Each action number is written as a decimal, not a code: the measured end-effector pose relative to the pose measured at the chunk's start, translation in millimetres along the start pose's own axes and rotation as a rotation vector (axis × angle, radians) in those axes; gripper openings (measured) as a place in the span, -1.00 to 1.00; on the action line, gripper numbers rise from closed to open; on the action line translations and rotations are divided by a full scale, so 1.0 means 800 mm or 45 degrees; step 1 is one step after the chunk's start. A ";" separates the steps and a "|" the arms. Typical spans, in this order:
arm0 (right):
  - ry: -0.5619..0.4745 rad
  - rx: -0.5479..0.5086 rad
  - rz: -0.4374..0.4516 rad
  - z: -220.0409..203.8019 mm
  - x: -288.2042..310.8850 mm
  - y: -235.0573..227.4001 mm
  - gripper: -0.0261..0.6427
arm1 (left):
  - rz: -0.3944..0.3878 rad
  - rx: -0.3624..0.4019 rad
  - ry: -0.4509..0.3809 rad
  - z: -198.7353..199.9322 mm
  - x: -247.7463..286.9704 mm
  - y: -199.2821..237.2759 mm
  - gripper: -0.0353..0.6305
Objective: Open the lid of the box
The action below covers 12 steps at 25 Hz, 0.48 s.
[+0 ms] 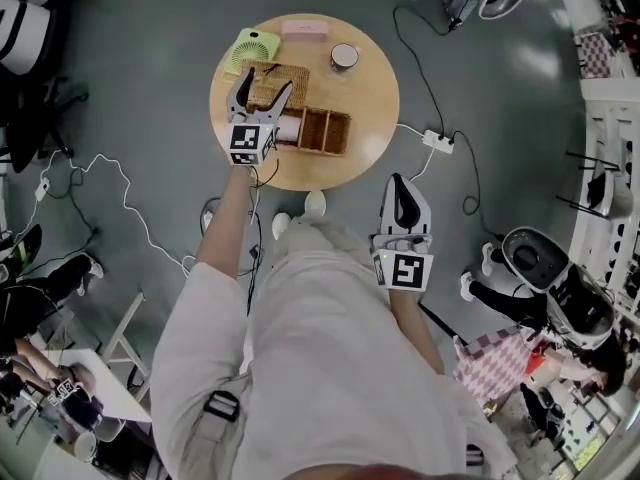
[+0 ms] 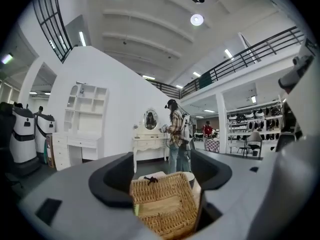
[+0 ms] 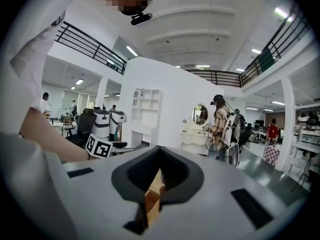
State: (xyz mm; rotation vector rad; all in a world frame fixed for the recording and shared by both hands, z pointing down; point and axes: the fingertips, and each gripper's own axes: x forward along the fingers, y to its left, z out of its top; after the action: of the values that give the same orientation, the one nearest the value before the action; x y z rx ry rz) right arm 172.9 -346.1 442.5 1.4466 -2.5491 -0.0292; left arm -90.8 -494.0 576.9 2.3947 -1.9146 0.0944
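A wooden box (image 1: 320, 131) with open compartments sits on the round wooden table (image 1: 370, 93). Its wicker lid (image 1: 276, 80) is swung back at the box's far left side, so the inside shows, with a white roll (image 1: 289, 126) in it. My left gripper (image 1: 265, 80) hovers over that lid, open. In the left gripper view the wicker lid (image 2: 165, 206) stands between the spread jaws of the left gripper (image 2: 162, 171), and the pads do not press on it. My right gripper (image 1: 398, 182) hangs off the table by the person's hip, jaws together and empty; the right gripper (image 3: 159, 173) shows only a thin slit.
On the table's far side lie a green fan-like thing (image 1: 250, 46), a pink case (image 1: 305, 30) and a round cup (image 1: 344, 57). A power strip (image 1: 437, 140) and cables lie on the floor. A white robot (image 1: 530, 258) stands at the right.
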 end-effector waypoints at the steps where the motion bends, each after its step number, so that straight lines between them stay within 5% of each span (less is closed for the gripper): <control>1: -0.010 0.010 0.005 0.008 -0.001 0.007 -0.97 | -0.011 0.014 -0.012 0.013 -0.013 -0.005 0.18; 5: -0.077 0.019 0.024 0.032 -0.016 0.040 -0.97 | -0.019 0.092 -0.060 0.067 -0.079 -0.024 -0.31; 7: -0.107 0.016 0.023 0.040 -0.027 0.056 -0.97 | -0.014 0.133 -0.087 0.098 -0.119 -0.036 -0.87; 12: -0.127 0.051 0.018 0.054 -0.059 0.100 -0.97 | 0.003 0.106 -0.118 0.153 -0.220 -0.058 -0.92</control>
State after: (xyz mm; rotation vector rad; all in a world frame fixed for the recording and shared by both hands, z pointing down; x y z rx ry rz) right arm 120.0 -267.9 401.6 1.4774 -2.6537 -0.0499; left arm -84.1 -325.0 437.4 2.4919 -1.9910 0.0650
